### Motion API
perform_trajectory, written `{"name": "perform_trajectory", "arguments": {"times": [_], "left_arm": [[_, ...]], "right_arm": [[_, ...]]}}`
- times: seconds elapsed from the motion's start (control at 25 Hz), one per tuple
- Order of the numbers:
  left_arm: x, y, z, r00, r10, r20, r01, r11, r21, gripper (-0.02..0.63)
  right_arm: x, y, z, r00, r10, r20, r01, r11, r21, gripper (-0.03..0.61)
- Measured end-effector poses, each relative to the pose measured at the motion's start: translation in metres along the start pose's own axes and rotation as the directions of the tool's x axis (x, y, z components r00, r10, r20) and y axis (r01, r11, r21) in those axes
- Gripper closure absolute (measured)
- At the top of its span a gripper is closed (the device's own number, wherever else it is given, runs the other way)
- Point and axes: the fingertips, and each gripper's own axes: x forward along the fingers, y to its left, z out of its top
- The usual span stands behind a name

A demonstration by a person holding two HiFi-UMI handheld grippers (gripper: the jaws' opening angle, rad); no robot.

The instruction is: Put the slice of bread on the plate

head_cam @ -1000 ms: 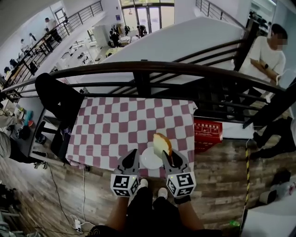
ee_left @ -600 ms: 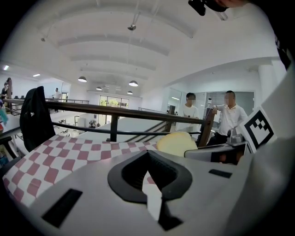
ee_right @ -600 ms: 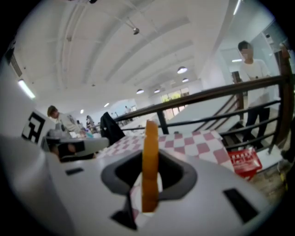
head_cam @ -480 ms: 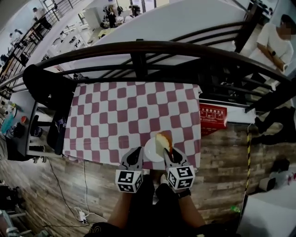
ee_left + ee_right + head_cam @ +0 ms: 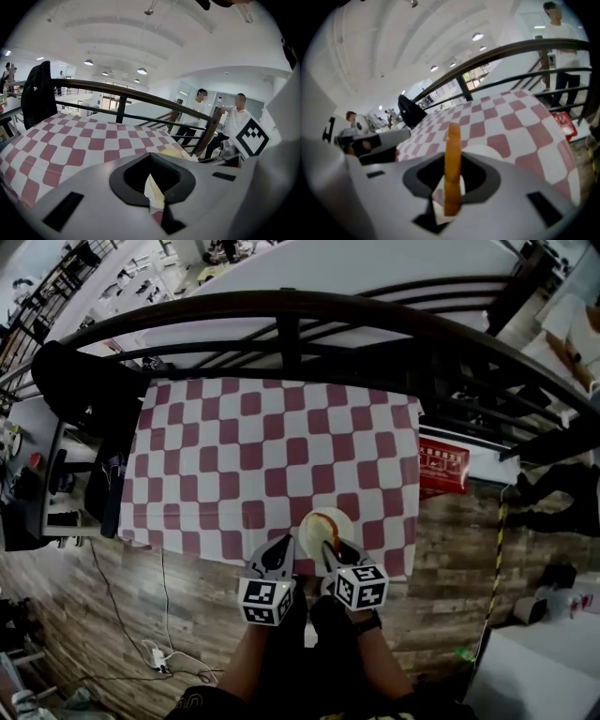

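A white plate (image 5: 310,521) sits near the front edge of the red-and-white checked table (image 5: 234,456). My right gripper (image 5: 333,546) is shut on a slice of bread (image 5: 329,527) with a brown crust and holds it on edge just over the plate. In the right gripper view the bread (image 5: 452,154) stands upright between the jaws, with the plate (image 5: 490,152) right behind it. My left gripper (image 5: 283,546) hovers just left of the plate, its jaws together with nothing in them. Past it, the left gripper view catches the bread (image 5: 172,152).
A dark metal railing (image 5: 281,324) runs along the table's far side. A black chair with a dark coat (image 5: 80,390) stands at the far left corner. A red box (image 5: 442,469) lies right of the table. Cables trail over the wooden floor (image 5: 141,634).
Both grippers have come down towards the table's front edge. The bread has dropped from well above the plate to just over it.
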Motion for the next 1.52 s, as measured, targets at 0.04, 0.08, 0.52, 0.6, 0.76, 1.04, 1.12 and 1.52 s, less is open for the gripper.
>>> {"name": "perform_trajectory", "arguments": {"times": [0.04,0.08,0.52,0.6,0.76,1.04,1.12,1.52], "left_arm": [[0.001,0.002,-0.001,1.0,0.001,-0.004,-0.001,1.0,-0.003,0.597],[0.001,0.004,-0.003,1.0,0.002,-0.009,-0.002,1.0,-0.005,0.597],[0.006,0.025,-0.01,0.999,0.021,-0.049,-0.022,1.0,-0.014,0.597],[0.008,0.028,-0.009,0.998,0.024,-0.051,-0.025,1.0,-0.015,0.597],[0.012,0.029,-0.009,0.998,0.02,-0.057,-0.021,1.0,-0.015,0.597],[0.017,0.02,-0.007,0.998,-0.008,-0.067,0.009,1.0,0.004,0.597],[0.021,0.019,-0.005,0.998,-0.011,-0.067,0.011,1.0,-0.001,0.597],[0.031,-0.003,0.056,0.998,-0.06,0.037,0.058,0.997,0.054,0.597]], "right_arm": [[0.005,0.001,-0.004,1.0,-0.002,-0.02,0.002,1.0,-0.001,0.475],[0.01,0.001,-0.008,0.999,-0.006,-0.038,0.006,1.0,-0.003,0.476],[0.043,-0.023,-0.022,0.984,-0.126,-0.129,0.125,0.992,-0.011,0.471],[0.044,-0.027,-0.02,0.979,-0.156,-0.132,0.15,0.987,-0.052,0.462],[0.041,-0.041,-0.021,0.957,-0.251,-0.148,0.236,0.965,-0.113,0.432],[0.039,-0.074,-0.036,0.885,-0.393,-0.25,0.347,0.914,-0.211,0.288],[0.034,-0.077,-0.032,0.885,-0.399,-0.241,0.351,0.91,-0.22,0.267],[-0.002,-0.069,0.027,0.93,-0.361,-0.067,0.339,0.915,-0.217,0.268]]}}
